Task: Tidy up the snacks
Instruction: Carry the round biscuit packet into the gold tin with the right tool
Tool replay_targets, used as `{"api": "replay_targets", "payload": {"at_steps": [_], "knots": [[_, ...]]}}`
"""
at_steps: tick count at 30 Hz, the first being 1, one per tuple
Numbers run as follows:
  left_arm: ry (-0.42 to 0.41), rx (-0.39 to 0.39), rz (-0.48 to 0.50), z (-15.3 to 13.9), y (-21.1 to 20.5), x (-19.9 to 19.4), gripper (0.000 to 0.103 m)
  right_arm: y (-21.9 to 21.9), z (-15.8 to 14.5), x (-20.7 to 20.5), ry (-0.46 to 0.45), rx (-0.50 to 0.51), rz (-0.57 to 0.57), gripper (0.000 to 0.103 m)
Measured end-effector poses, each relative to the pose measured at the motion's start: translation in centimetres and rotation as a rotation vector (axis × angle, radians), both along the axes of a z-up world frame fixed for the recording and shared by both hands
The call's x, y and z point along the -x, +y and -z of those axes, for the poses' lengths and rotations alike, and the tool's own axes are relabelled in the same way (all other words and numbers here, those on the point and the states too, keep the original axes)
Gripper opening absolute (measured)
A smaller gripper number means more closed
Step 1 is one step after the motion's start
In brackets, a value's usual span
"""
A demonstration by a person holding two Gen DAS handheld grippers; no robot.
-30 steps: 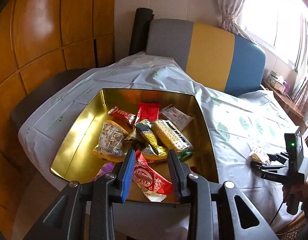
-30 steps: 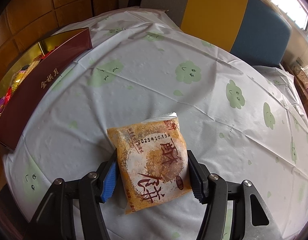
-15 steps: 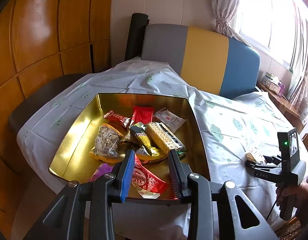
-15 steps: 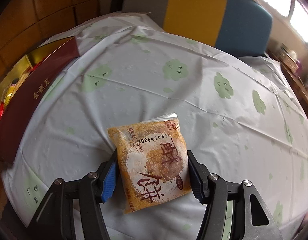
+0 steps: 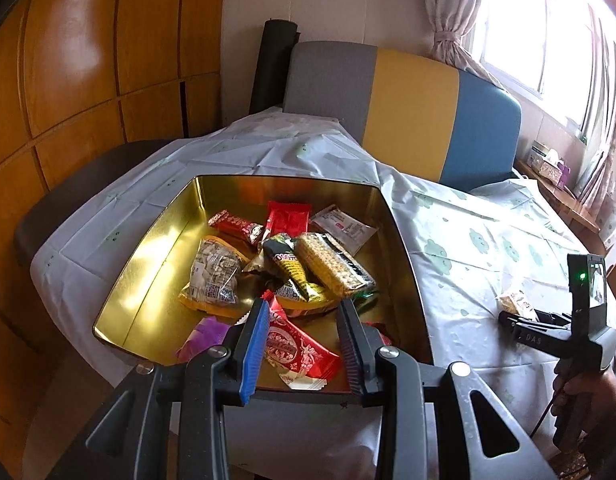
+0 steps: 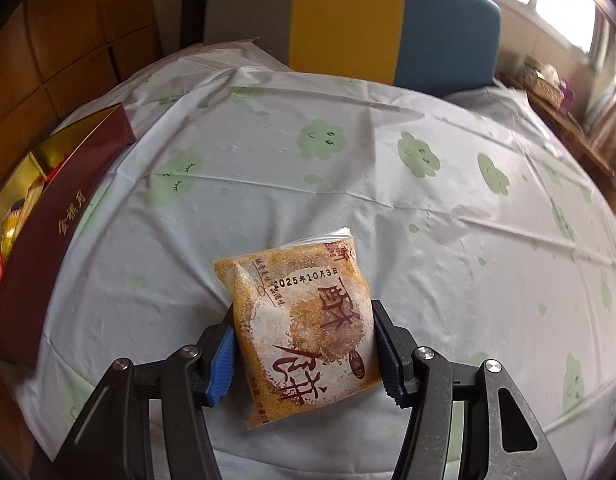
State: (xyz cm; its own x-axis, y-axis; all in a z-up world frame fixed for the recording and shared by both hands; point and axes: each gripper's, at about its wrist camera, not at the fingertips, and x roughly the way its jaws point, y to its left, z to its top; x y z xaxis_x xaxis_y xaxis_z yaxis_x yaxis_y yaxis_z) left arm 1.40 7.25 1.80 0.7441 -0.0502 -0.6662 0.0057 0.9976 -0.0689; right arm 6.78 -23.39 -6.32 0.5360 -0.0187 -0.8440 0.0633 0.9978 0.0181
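Left wrist view first: the left gripper (image 5: 304, 334) hangs over the near edge of the gold tin (image 5: 148, 248), its jaws apart with nothing between them, a red wrapped candy (image 5: 296, 350) lying in the tin below the gap. Up at twelve o'clock, a heap of snacks: a cracker pack (image 5: 334, 264), a black-and-yellow bar (image 5: 294, 270), a red sachet (image 5: 288, 218). Way over at three o'clock, the right gripper (image 5: 520, 320) carries something pale, too small to read here.

Right wrist view now: the right gripper (image 6: 304, 350) is clamped on the orange pastry packet (image 6: 298, 320), above the cloud-print tablecloth (image 6: 388, 184). It is clear film with crumbly orange contents, big brown Chinese characters, and a stamp: 2025年10月3日. At nine o'clock the tin's maroon wall (image 6: 60, 232) bears gold lettering.
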Motion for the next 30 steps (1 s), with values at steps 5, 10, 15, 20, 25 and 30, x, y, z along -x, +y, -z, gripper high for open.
{"api": "replay_targets", "payload": {"at_steps": [5,10,15,20,25,30], "knots": [[0.009,0.002,-0.005,0.4,0.6,-0.4,0.035,0.7,-1.3,0.4,-0.017,-0.049,-0.007,0.059],[0.016,0.004,-0.023,0.8,1.2,-0.8,0.035,3.0,-3.4,1.2,-0.057,-0.08,-0.076,0.059],[0.021,0.003,-0.048,1.0,1.9,-1.1,0.035,6.1,-5.6,1.4,-0.105,-0.097,-0.167,0.059],[0.022,0.002,-0.072,1.1,2.7,-1.4,0.035,9.2,-7.5,1.7,-0.134,-0.124,-0.258,0.059],[0.025,0.004,-0.093,1.2,3.6,-1.6,0.035,12.1,-9.0,2.1,-0.152,-0.129,-0.352,0.059],[0.013,0.012,-0.148,0.8,5.5,-1.9,0.035,15.5,-11.0,2.7,-0.171,-0.153,-0.461,0.059]]}}
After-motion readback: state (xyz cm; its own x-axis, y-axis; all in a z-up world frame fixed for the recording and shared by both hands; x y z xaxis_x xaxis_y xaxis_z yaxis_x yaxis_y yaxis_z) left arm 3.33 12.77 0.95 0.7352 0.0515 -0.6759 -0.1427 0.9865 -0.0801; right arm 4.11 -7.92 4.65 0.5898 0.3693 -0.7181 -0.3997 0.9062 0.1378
